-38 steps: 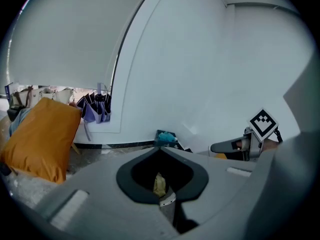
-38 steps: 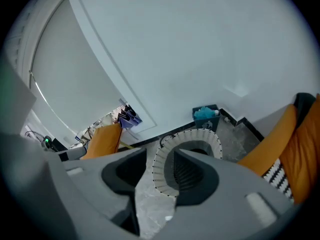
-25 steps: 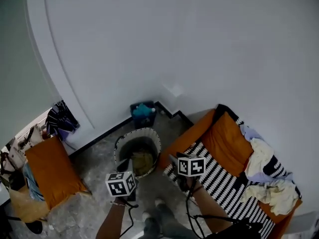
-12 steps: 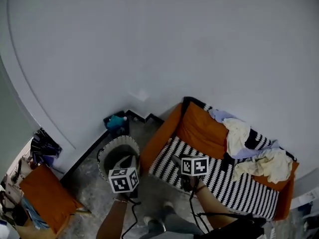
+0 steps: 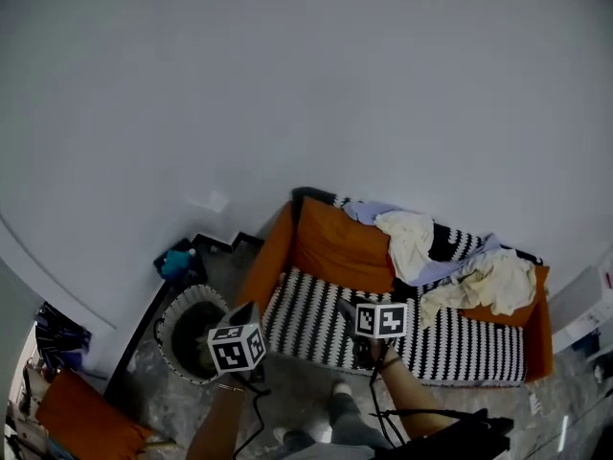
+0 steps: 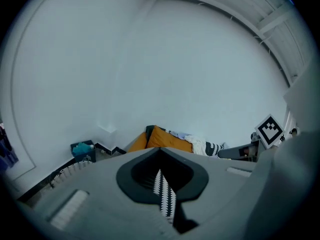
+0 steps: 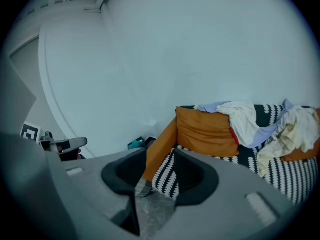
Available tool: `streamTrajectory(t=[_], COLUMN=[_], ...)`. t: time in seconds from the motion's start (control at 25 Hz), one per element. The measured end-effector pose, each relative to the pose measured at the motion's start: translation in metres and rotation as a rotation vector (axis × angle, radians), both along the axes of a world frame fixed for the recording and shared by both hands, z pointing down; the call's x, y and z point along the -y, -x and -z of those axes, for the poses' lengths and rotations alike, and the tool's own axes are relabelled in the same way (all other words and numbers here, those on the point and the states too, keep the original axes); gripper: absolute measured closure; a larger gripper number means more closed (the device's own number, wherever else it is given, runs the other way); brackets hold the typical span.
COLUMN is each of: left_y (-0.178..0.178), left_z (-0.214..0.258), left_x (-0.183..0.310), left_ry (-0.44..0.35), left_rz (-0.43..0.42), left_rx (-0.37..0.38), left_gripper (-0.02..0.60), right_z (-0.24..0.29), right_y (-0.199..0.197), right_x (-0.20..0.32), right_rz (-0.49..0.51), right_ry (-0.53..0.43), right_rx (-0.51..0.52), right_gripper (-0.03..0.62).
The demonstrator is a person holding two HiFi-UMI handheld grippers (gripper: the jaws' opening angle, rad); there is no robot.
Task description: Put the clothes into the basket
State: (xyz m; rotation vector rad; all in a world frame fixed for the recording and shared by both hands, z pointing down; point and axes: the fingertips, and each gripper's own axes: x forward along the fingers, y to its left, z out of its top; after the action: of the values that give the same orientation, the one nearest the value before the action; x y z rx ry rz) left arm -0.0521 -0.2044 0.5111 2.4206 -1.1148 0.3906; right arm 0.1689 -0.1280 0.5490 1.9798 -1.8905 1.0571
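- Head view: the person stands facing a striped sofa [image 5: 316, 326] set against the wall. The left gripper [image 5: 241, 314] and right gripper [image 5: 347, 312] are both held out low in front of it.
- The basket [image 5: 165, 326] sits on the floor just beside the sofa's left end, right under the left gripper. Its inside is dark and partly covered, so I cannot tell what is in it.
- The clothes [image 5: 412, 242] lie heaped on the sofa's back and right half, a cream piece over a lilac one. A second pale bundle [image 5: 490, 281] lies further right. All of it is well apart from both grippers.
- Left gripper view: the jaws meet at their tips, and only a thin sliver of striped seat shows behind them. They are clenched on nothing. Past them I see the orange cushion [image 6: 162, 140], the heap of clothes [image 6: 201, 145] and the basket rim [image 6: 70, 168] at the lower left.
- Right gripper view: the jaws stand apart, with bare floor [image 7: 155, 209] and the sofa's corner showing through the gap. This gripper is released and carries nothing. The clothes [image 7: 242, 119] are draped over the sofa back ahead and to the right.
- My reading: both grippers are empty and aimed at the sofa, so this looks like a reach for the next garment. At least two heaps are left to pick up and carry across to the basket.
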Motion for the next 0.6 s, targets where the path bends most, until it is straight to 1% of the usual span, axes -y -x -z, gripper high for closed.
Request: streamTrajectory(t=[0.16,0.32,0.6], left_y=[-0.048,-0.099,-0.181], left_z=[-0.005,-0.009,-0.021], left_x=[-0.001,-0.001,0.003], left_ry=[0.004,0.021,0.044], left_rz=[-0.068,-0.116,-0.192], left_rx=[0.006,0.001,0.028], left_gripper=[0.586,0.586,0.586], right_z=[-0.009,-0.013,-0.024], right_y=[-0.043,-0.09,-0.166], right_x=[-0.019,-0.035,-0.047], right_rz=[-0.069,-0.138,-0.219], right_ry=[0.013,0.022,0.038], right_rx=[-0.008,0.006,0.017], right_gripper=[0.418,0.418,0.418])
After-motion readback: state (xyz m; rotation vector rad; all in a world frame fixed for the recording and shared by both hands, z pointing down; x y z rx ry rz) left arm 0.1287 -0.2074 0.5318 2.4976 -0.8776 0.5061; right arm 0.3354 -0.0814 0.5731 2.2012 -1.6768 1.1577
